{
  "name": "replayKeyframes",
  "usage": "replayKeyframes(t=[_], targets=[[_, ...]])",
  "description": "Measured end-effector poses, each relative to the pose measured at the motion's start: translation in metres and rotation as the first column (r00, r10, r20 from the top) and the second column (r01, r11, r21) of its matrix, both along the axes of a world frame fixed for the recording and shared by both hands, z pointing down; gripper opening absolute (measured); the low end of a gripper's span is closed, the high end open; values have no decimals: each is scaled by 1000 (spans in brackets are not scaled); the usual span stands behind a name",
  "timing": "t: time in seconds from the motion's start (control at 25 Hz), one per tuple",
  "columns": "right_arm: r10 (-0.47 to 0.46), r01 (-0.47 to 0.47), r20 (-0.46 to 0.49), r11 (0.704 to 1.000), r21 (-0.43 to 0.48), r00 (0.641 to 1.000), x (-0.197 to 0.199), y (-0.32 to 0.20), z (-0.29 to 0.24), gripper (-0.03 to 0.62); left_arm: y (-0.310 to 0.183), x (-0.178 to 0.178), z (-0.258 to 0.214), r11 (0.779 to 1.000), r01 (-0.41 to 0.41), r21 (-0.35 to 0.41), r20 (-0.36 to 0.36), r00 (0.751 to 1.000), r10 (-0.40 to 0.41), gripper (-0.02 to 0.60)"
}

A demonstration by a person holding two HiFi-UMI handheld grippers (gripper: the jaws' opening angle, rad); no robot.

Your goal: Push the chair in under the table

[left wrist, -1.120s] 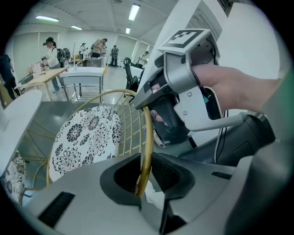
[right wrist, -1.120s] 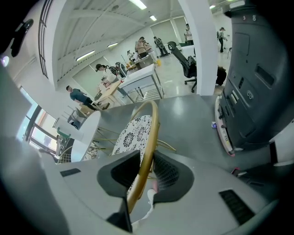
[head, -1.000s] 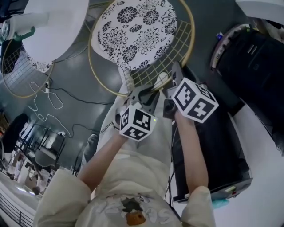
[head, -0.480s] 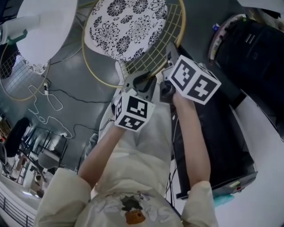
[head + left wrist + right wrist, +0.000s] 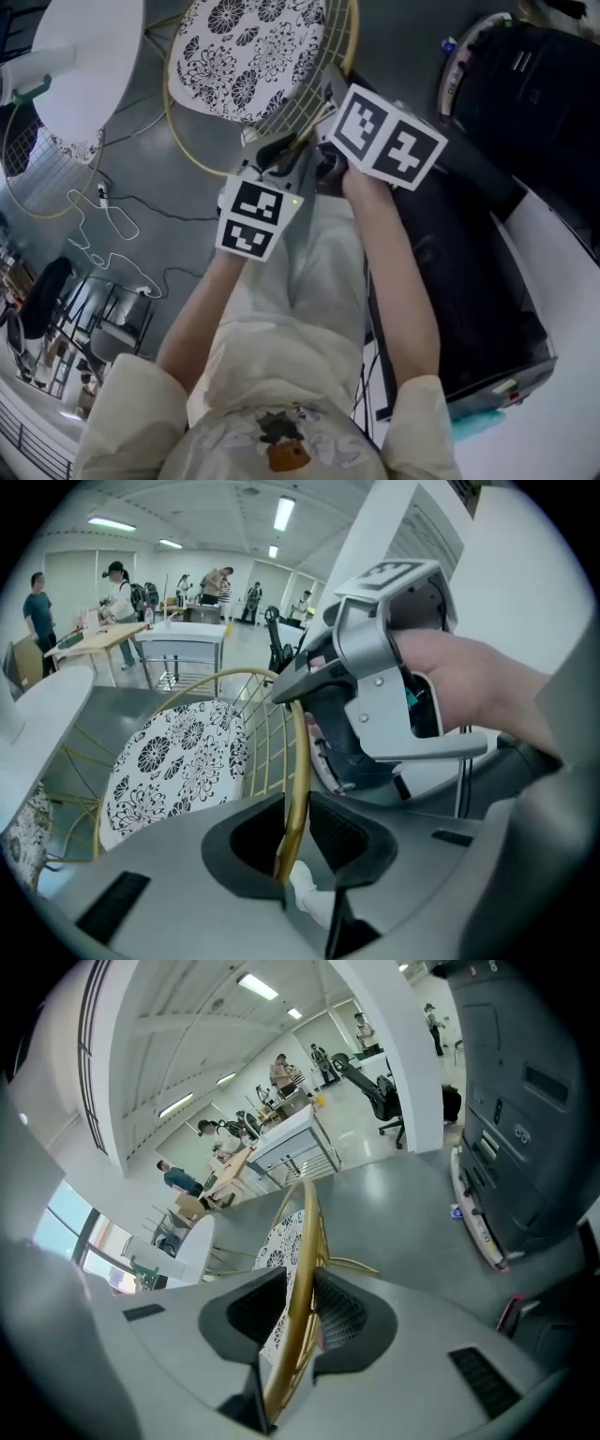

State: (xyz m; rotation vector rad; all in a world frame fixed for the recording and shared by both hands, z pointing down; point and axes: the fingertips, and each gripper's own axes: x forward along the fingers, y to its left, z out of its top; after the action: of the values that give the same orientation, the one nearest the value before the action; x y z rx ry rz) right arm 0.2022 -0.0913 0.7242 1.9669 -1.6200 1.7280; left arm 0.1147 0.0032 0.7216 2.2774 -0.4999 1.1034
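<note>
Side by side, left gripper and right gripper clamp the chair's gold back rim for an even push. Its floral seat sits near white round table, apparently not under it.

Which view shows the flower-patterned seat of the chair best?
The head view: it looks down on most of the seat. The left gripper view shows it slanted, beside the gold backrest rim; the right gripper view shows only a strip behind that rim.
</note>
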Motion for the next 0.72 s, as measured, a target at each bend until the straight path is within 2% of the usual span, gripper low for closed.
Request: replayKeyframes(t=[0.16, 0.36, 0.52, 0.56, 0.6, 0.72], targets=[[36, -37, 63, 999, 15, 997, 6, 8, -8, 94, -2, 6, -20, 1000, 14, -2, -64, 998, -14, 72], [55, -56, 27, 998, 38, 998, 13, 21, -23, 95, -3, 5, -32, 998, 66, 3, -90, 994, -66, 72], [65, -65, 5, 996, 62, 998, 19, 33, -55, 95, 0, 4, -61, 997, 73, 33, -96, 993, -70, 71], [63, -63, 2, 996, 69, 998, 17, 37, -66, 95, 1, 1, -70, 996, 87, 30, -94, 992, -84, 65], [59, -58, -2, 995, 75, 998, 15, 41, -76, 95, 3, -4, -79, 994, 102, 27, -92, 991, -99, 21], [37, -35, -17, 994, 101, 999, 6, 49, -108, 94, 2, -13, -108, 992, 121, 35, -98, 988, -117, 9]])
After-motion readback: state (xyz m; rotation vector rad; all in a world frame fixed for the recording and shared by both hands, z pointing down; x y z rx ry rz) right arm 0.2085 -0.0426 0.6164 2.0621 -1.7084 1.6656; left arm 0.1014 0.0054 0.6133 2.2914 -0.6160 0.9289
